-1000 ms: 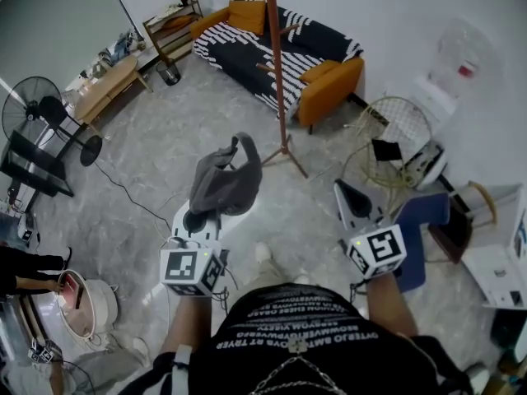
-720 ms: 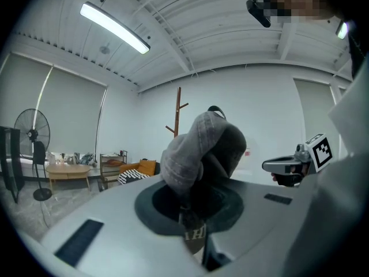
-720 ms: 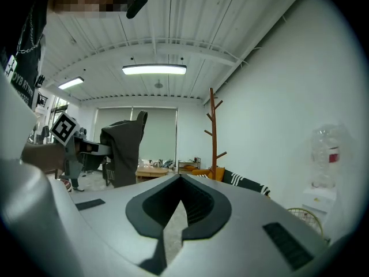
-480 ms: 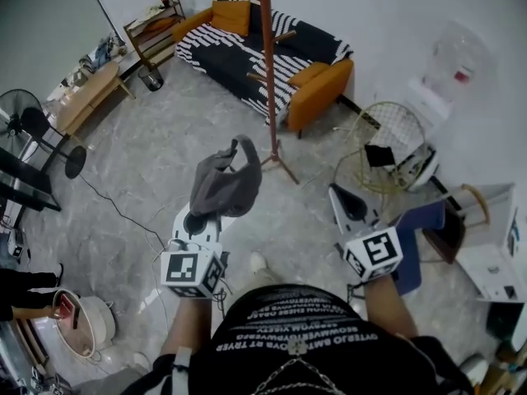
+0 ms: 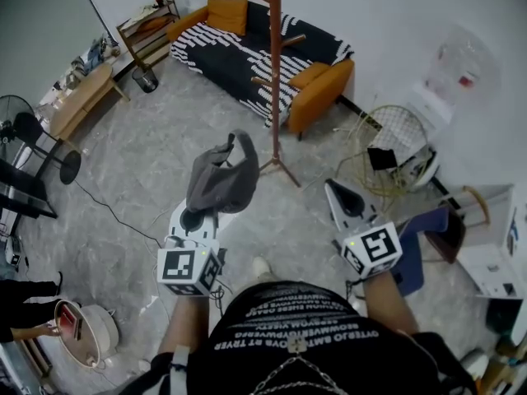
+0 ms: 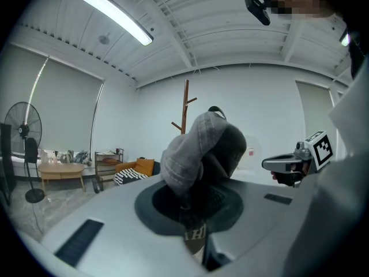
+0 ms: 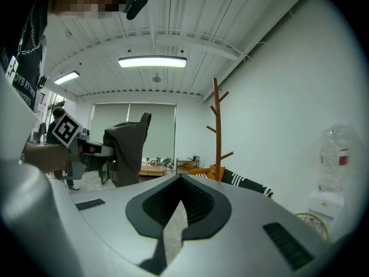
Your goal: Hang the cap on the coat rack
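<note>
A grey cap [image 5: 221,183] hangs bunched from my left gripper [image 5: 200,214], which is shut on its lower edge. In the left gripper view the cap [image 6: 202,149] rises from the jaws of the left gripper [image 6: 193,209] and hides part of the room ahead. The brown wooden coat rack [image 5: 274,72] stands on the floor just beyond the cap, with short pegs up its pole. The coat rack [image 6: 185,105] shows behind the cap, and the coat rack [image 7: 217,131] is right of centre in the right gripper view. My right gripper [image 5: 333,189] is shut and holds nothing; the right gripper [image 7: 180,184] points level.
An orange and striped sofa [image 5: 255,48] lies behind the rack by the wall. A round wire chair [image 5: 395,130] and a blue seat [image 5: 422,237] are at the right. A fan [image 5: 33,130], a wooden table [image 5: 78,97] and a shelf [image 5: 144,31] stand at the left. A cable [image 5: 123,216] crosses the floor.
Both grippers have moved forward towards the coat rack, whose base now lies closer to the cap. The cap stays held in the left gripper.
</note>
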{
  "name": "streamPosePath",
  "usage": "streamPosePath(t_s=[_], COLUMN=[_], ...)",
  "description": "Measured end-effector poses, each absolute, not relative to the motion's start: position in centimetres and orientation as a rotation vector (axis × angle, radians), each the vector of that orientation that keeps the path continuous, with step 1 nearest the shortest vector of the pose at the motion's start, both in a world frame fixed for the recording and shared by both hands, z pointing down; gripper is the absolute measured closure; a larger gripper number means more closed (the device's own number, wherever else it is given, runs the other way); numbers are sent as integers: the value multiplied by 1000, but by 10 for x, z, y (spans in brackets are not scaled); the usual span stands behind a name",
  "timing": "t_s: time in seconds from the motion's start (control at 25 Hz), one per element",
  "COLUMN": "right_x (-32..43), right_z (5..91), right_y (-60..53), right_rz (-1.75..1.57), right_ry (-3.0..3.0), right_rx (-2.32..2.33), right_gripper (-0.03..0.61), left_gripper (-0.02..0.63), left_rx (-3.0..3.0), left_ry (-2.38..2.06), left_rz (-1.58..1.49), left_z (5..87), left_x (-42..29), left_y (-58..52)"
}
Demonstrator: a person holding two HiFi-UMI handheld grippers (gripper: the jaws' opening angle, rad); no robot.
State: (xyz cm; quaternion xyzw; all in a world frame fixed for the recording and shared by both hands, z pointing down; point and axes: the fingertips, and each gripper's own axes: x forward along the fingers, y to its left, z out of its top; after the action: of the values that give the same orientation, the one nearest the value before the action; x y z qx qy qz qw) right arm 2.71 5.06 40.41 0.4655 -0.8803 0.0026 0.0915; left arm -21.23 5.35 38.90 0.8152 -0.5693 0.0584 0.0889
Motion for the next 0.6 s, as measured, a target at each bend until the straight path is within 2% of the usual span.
streamPosePath(t_s=[0.6], right_x=[-30], right_z=[407], right_y=[11], right_rz=[-7], right_ry=[-2532], right_rx=[1432], right_gripper=[584], left_gripper=[597], left_rx=[2449], left_ry=[-1604], left_rz=[183], left_z=[412], left_x=[-275], left_y=[-2])
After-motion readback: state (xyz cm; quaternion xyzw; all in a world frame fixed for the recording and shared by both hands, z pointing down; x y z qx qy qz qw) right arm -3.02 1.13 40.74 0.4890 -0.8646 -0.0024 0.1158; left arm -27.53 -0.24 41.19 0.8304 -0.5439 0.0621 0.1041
